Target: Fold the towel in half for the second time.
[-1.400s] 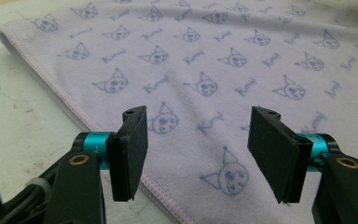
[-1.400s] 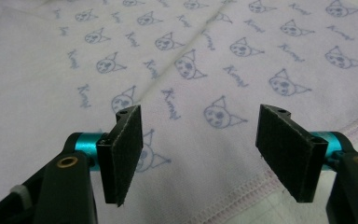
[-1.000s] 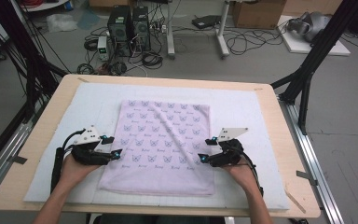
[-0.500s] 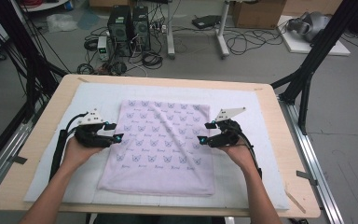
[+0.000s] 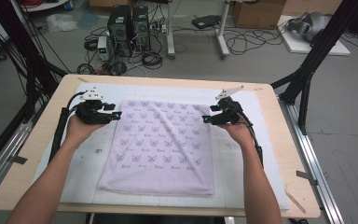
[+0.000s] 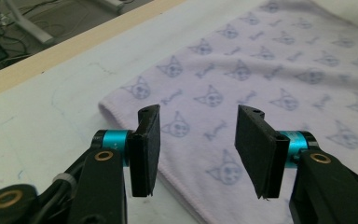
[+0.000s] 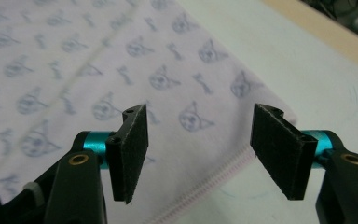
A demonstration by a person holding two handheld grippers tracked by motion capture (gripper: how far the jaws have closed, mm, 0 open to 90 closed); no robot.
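Now both tongs closing — empty — over the towel [image 5: 161, 144].

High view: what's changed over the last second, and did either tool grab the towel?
Both hands slid up the towel's side edges toward its far corners. The left tool and right tool have just been closing partway, but both are open above the cloth, gripping nothing. The towel lies flat on the white mat, unmoved.

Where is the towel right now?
In the high view the towel lies flat mid-table on the white mat, between the left gripper and right gripper.
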